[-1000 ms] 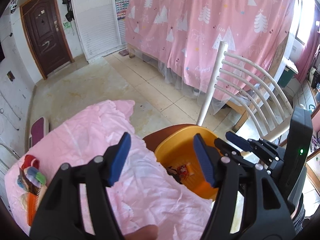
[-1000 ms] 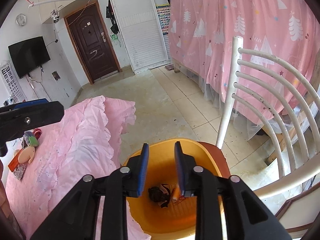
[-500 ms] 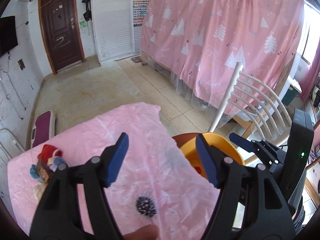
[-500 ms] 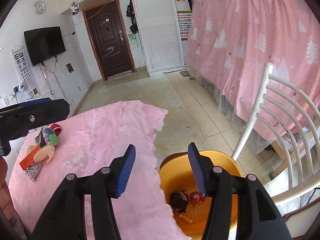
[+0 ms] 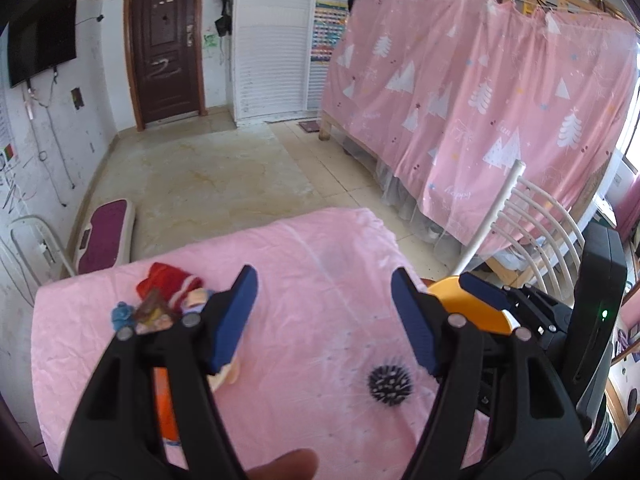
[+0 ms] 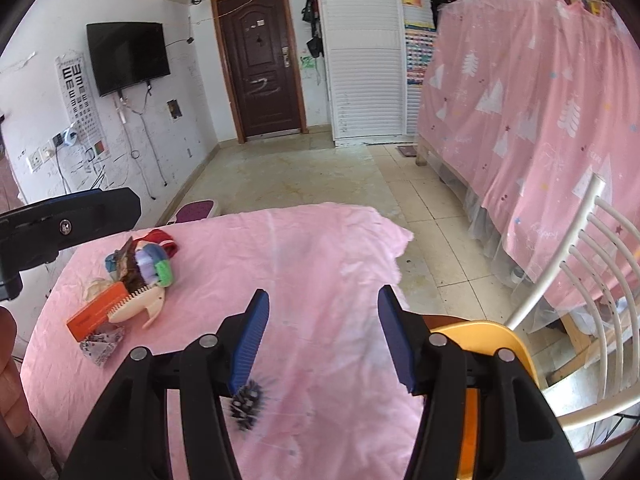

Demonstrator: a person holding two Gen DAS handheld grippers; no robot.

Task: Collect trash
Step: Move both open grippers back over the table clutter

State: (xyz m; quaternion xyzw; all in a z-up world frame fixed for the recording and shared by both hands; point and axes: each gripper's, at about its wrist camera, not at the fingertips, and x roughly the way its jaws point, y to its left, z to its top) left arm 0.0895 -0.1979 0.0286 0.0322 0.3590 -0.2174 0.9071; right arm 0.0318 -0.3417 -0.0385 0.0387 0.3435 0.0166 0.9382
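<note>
Two grippers hang over the pink tablecloth [image 6: 312, 264], both with jaws spread wide and nothing between them. Nearest the right gripper [image 6: 322, 338], a black spiky ball [image 6: 247, 400] lies on the cloth just under and inside its left jaw; in the left wrist view the same ball sits low between the left gripper's [image 5: 322, 316] jaws, toward the right one. Beside the right gripper's right jaw, off the table edge, stands the orange basin [image 6: 500, 344] on a white chair [image 6: 580, 264], judged to be the trash receptacle. Farther out, well to the left of the right gripper's jaws, a clutter pile [image 6: 132, 280] holds an orange box [image 6: 94, 314], a cream comb [image 6: 140, 304], a crumpled wrapper [image 6: 102, 344] and coloured cloth items.

Judgement: the step in hand is selecting the next piece. For a sound pick, centre the open jaws over the one chosen item, descend squarely, and close without snagging the cloth.
</note>
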